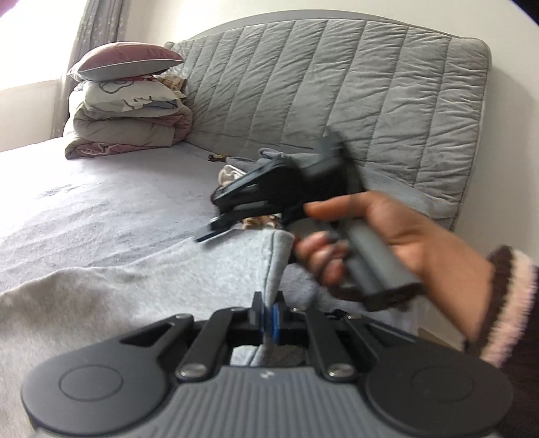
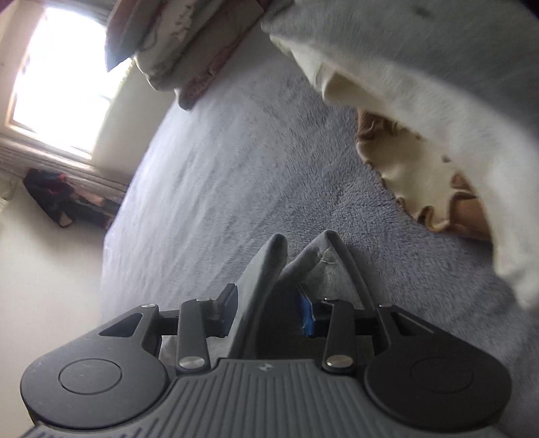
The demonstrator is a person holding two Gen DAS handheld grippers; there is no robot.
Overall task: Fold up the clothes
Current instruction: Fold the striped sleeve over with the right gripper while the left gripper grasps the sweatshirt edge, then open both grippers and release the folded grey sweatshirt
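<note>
While the left gripper (image 1: 269,320) pinches the soft grey garment's (image 1: 141,283) hem, the right gripper (image 2: 266,313) stands part-open around a limp fold, best retaken at its edge.

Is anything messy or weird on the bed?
Yes. A cream and brown ruffled cloth lies crumpled, partly under the grey garment that the left gripper pinches. The stacked bedding looks neat.

A bedroom in a home, seen from the bed you are working over.

You face a bed (image 1: 101,202) under a pale fleece cover, its quilted grey headboard (image 1: 337,84) against the wall, stacked pillows and folded bedding (image 1: 128,101) in the corner, and a bright window (image 2: 64,77) with a curtain (image 1: 101,23).
</note>
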